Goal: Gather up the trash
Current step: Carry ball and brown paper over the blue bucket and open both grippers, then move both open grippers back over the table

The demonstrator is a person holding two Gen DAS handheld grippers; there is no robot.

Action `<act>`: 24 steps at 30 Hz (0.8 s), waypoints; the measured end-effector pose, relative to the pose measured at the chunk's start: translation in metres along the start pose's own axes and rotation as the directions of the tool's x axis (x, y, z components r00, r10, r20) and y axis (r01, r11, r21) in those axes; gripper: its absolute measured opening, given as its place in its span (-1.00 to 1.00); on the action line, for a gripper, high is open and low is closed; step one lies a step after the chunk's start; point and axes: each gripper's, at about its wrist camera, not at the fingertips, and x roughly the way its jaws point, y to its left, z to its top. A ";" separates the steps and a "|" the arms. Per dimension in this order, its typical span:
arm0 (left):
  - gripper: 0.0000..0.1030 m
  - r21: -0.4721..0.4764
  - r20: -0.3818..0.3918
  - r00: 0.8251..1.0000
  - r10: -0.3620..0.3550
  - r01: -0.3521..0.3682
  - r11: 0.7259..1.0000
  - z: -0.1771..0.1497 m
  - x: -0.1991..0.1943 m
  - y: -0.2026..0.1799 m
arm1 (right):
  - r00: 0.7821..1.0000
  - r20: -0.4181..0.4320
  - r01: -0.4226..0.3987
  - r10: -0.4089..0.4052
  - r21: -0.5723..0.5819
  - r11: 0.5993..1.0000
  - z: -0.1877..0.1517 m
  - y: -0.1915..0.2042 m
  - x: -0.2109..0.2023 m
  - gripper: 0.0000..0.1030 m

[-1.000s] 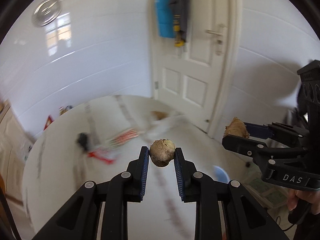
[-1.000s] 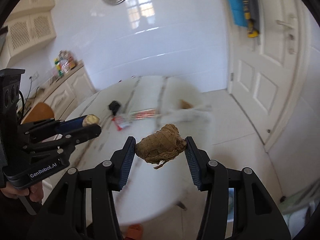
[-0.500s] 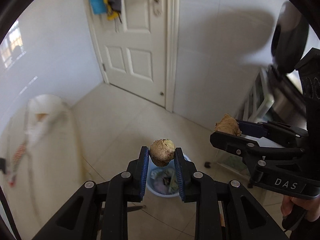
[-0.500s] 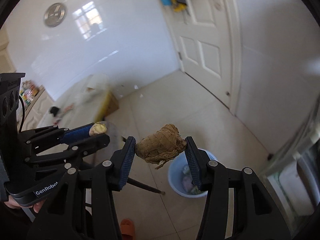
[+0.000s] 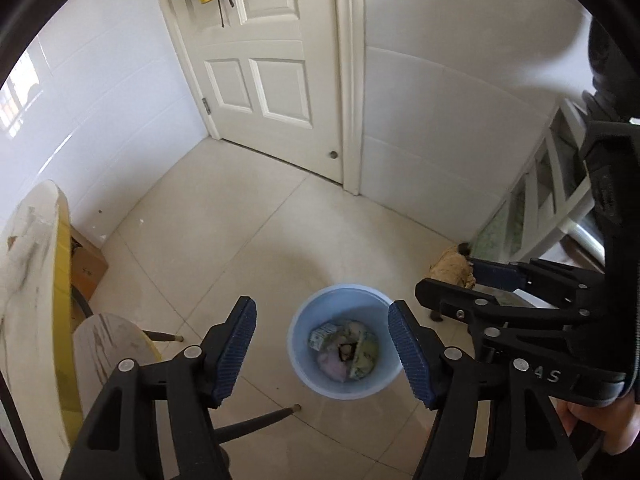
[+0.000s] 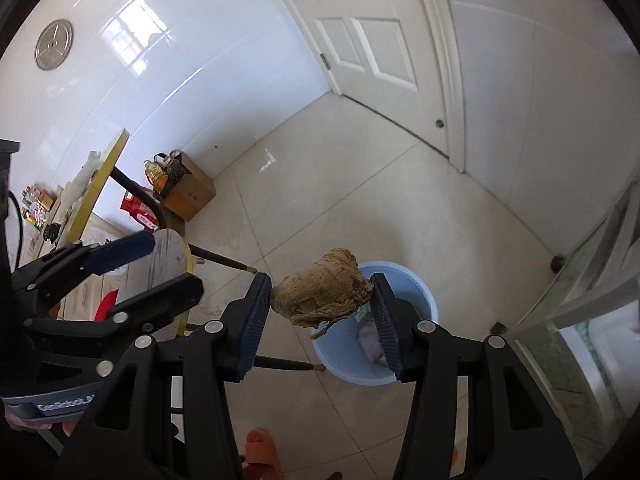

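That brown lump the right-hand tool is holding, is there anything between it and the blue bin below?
Nothing visible. The brown lump is clamped in the right gripper above the near rim of the blue bin, which is open-topped with only trash inside. The stool's leg lies beside the bin, not over it.

"GenRobot.AI" on left gripper (image 6: 132, 268) — "AS" on right gripper (image 5: 452, 276)

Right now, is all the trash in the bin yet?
Partly. The blue bin already holds scraps, and the left gripper has just been opening over it with nothing between its fingers. The right gripper holds a brown lump above the bin; dropping it is what's left here.
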 end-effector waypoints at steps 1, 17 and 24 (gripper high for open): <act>0.26 0.001 0.002 1.000 0.005 -0.005 1.000 -0.004 -0.001 -0.004 | 1.000 -0.005 0.002 -0.002 0.005 1.000 0.000 0.001 0.001 -0.03; 0.62 -0.044 0.251 0.968 0.031 -0.021 0.999 -0.073 -0.178 0.023 | 0.986 0.167 0.025 0.002 -0.160 0.987 -0.002 0.116 -0.107 0.35; 0.78 -0.111 0.336 0.935 0.109 -0.075 0.991 -0.145 -0.258 0.081 | 0.976 0.213 0.013 0.055 -0.304 0.953 -0.013 0.219 -0.138 0.47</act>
